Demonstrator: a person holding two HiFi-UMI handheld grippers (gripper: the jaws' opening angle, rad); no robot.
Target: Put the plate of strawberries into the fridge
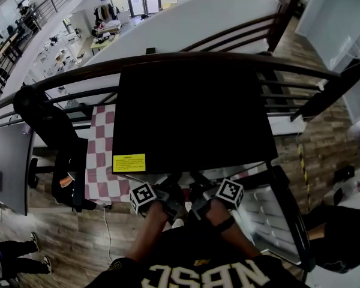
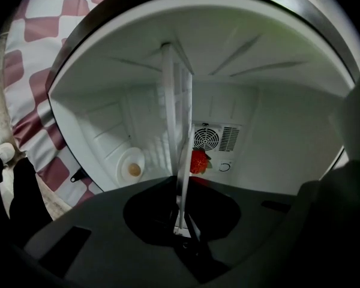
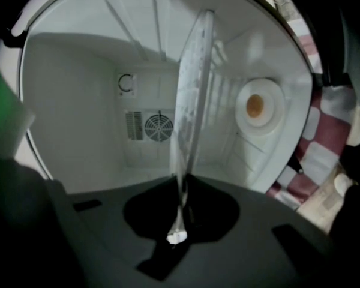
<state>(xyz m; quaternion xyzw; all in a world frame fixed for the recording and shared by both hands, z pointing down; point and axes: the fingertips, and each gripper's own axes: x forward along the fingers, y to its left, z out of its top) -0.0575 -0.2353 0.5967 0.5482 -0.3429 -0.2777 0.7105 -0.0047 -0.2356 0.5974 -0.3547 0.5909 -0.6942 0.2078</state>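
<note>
I have both claws clamped on the plate (image 2: 179, 131): the left gripper (image 2: 181, 221) and the right gripper (image 3: 179, 227) each pinch its rim. The plate sits edge-on within the open fridge (image 2: 276, 137), with a strawberry (image 2: 198, 161) at its 3 o'clock (only one shows). I judge the carry-in nearly done; setting down and letting go are left.

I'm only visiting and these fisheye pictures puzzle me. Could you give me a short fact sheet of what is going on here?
Setting: small black fridge on a red-and-white checked cloth
Left gripper: shut on the plate rim
Right gripper: shut on the same plate, opposite rim
Plate position: reaching into the fridge's white interior
Strawberry: one shows beside the plate
Back wall: round fan grille
</note>
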